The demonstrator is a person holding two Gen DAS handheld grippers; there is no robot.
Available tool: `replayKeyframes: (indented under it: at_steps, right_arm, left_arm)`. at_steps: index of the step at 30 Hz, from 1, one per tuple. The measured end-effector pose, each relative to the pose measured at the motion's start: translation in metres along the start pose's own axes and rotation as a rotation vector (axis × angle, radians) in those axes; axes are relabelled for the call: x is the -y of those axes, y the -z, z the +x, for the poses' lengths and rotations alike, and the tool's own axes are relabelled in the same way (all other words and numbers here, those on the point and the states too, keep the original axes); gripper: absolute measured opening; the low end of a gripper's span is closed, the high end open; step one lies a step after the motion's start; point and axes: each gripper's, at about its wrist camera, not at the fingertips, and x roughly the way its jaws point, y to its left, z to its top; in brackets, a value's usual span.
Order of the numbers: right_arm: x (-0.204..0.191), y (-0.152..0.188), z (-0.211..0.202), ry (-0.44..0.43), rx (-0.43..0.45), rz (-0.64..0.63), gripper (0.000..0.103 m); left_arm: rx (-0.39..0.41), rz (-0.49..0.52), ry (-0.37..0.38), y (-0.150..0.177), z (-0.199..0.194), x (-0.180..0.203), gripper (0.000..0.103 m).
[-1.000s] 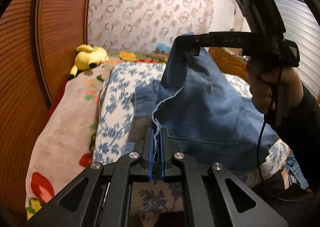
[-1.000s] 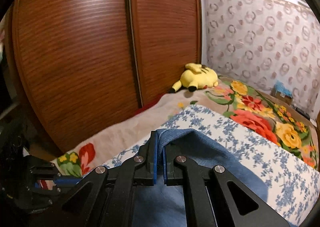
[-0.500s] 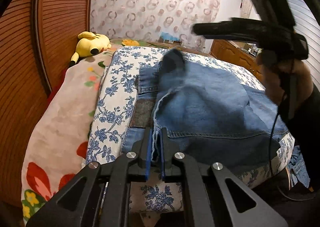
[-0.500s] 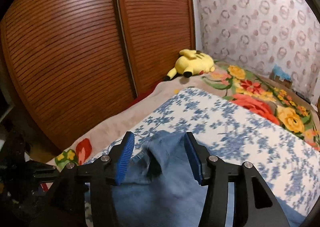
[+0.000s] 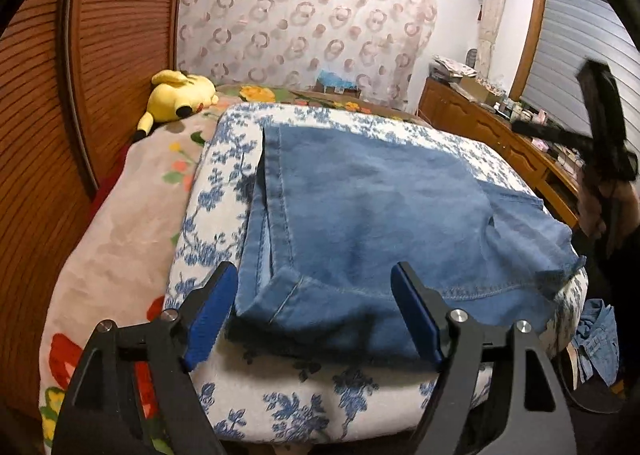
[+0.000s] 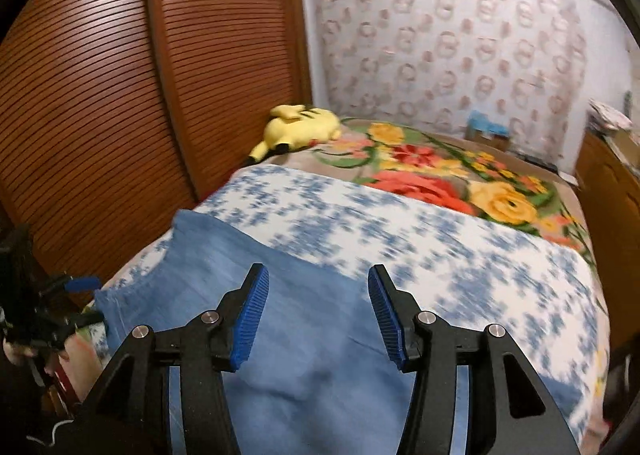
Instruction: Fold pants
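Note:
Blue denim pants lie folded flat on a white pad with blue flowers on the bed. My left gripper sits at the near edge and its jaws are opening. The pants' near corner lies loose between the blue pads, which do not press it. In the right wrist view my right gripper stands open above the denim, holding nothing; the picture is blurred. A hand holds that gripper at the far right of the left wrist view.
A yellow plush toy lies at the head of the bed on a flowered blanket. Slatted wooden wardrobe doors run along the left. A wooden dresser stands on the right, with more denim on the floor.
Both grippers opened and let go of the pants. The lifted denim flap dropped flat onto the folded pants. The right gripper swung away to the right.

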Motion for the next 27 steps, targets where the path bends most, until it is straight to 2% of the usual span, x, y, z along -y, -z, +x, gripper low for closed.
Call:
replayKeyframes:
  at_steps: [9, 16, 27]
  right_arm:
    - [0.004, 0.032, -0.066, 0.118, 0.028, 0.038, 0.054]
    - [0.009, 0.059, -0.108, 0.200, 0.040, 0.066, 0.054]
    - [0.023, 0.094, -0.145, 0.285, 0.002, 0.158, 0.054]
  left_arm:
    - [0.038, 0.058, 0.027, -0.024, 0.011, 0.046, 0.079]
    - [0.018, 0.137, 0.074, -0.032, 0.030, 0.088, 0.079]
    - [-0.028, 0.182, 0.122, -0.029, 0.052, 0.127, 0.079]
